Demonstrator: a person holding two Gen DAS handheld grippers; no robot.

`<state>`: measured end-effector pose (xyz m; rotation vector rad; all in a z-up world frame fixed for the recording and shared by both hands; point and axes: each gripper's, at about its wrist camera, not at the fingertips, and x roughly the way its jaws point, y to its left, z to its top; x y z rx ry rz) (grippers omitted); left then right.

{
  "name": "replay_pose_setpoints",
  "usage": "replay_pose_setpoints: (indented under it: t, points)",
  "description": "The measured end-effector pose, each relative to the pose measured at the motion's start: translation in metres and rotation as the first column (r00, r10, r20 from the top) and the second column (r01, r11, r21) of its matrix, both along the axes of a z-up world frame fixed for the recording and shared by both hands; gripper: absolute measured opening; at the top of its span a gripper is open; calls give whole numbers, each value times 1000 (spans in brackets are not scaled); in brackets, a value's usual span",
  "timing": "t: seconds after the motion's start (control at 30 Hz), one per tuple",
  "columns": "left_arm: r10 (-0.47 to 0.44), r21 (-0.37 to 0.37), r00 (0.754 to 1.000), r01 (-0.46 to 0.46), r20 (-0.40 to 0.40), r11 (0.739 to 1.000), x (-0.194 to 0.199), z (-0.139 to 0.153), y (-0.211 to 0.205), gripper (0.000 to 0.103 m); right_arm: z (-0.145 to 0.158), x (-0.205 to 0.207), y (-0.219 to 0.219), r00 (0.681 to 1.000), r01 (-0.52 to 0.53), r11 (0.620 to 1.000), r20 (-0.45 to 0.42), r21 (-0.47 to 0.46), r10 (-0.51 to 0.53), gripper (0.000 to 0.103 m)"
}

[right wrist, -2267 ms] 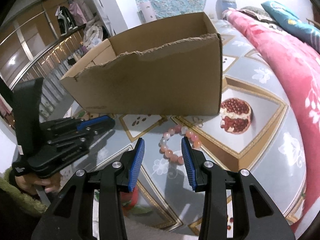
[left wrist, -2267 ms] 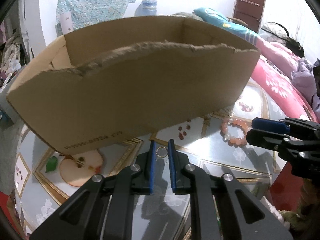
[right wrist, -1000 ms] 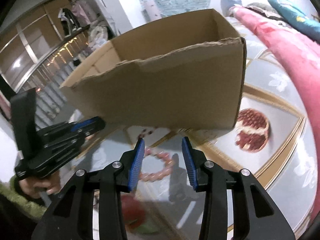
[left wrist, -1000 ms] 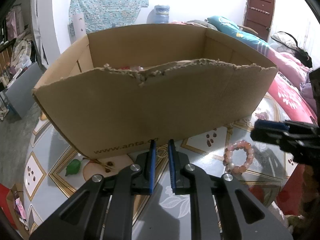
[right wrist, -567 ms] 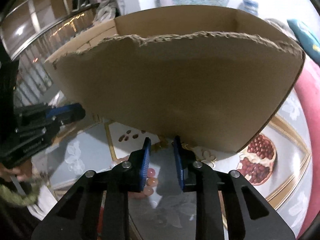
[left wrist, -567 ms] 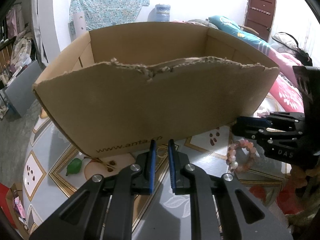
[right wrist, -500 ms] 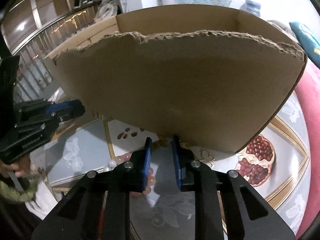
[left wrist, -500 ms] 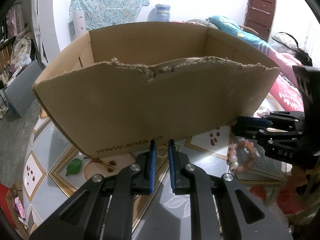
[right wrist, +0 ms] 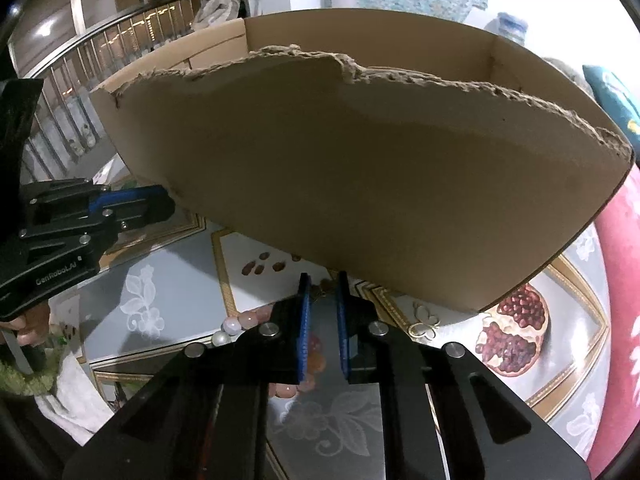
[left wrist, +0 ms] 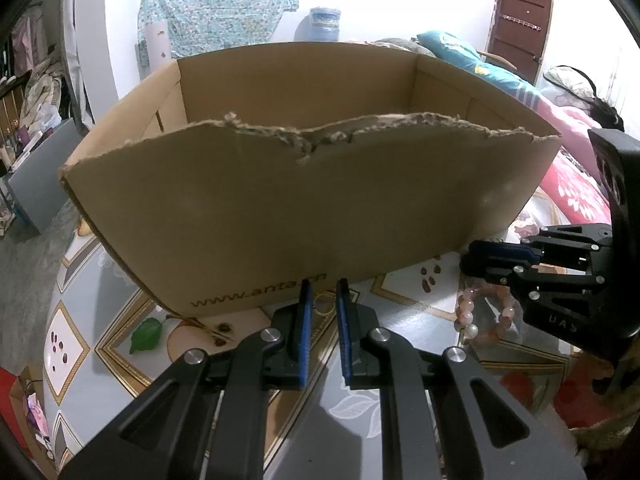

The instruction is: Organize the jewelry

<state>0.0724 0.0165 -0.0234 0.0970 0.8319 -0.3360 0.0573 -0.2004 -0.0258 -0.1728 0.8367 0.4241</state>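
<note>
A torn-rimmed cardboard box (left wrist: 280, 208) (right wrist: 360, 180) stands on the table. In front of it my left gripper (left wrist: 322, 285) (right wrist: 162, 200) is shut on a small gold ring (left wrist: 322, 305) held at its tips. A pink bead bracelet (left wrist: 480, 312) (right wrist: 248, 318) lies on the table to the right. My right gripper (right wrist: 321, 279) (left wrist: 468, 257) is down over it with its jaws closing to a narrow gap. A few beads show in that gap beside the left pad, with dark space toward the right pad.
The table top (right wrist: 160, 280) is printed with fruit, including a pomegranate (right wrist: 512, 336). A small gold butterfly-shaped piece (right wrist: 424, 326) sits by the box's near corner. Pink bedding (right wrist: 624, 280) borders the right side. A hand (right wrist: 24, 328) holds the left gripper.
The right gripper slid in toward the box front, rolled, and came over the bracelet while its jaws narrowed from wide to nearly together. The left gripper kept still with the ring.
</note>
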Motion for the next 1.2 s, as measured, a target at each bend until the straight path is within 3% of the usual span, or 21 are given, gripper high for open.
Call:
replay_pose_setpoints:
  t: [0.07, 0.1, 0.6, 0.67, 0.73, 0.8, 1.0, 1.2]
  points:
    - [-1, -1, 1000, 1, -1, 1000, 0, 0, 0, 11, 1, -2, 0, 1000, 6, 1000, -6, 12, -6, 10]
    - [-1, 0, 1000, 1, -1, 1000, 0, 0, 0, 11, 1, -3, -1, 1000, 7, 1000, -14, 21, -6, 0]
    - [0, -4, 1000, 0, -3, 1000, -1, 1, 0, 11, 3, -30, -32, 993, 60, 992, -109, 113, -48, 0]
    - [0, -5, 1000, 0, -3, 1000, -1, 1, 0, 11, 4, -31, -33, 993, 68, 991, -108, 116, -55, 4]
    - [0, -5, 1000, 0, -2, 1000, -1, 1, -1, 11, 7, -30, -33, 993, 88, 988, -94, 129, -76, 18]
    - [1, -5, 1000, -1, -2, 1000, -1, 1, 0, 11, 9, -24, -37, 992, 109, 984, -79, 139, -99, 24]
    - [13, -6, 1000, -13, -5, 1000, -2, 1, 1, 11, 8, -8, -34, 990, 139, 983, -35, 120, -136, 25]
    - [13, -10, 1000, -13, -10, 1000, -2, 0, 1, 11, 3, -15, -10, 974, 223, 974, 44, 30, -224, 24]
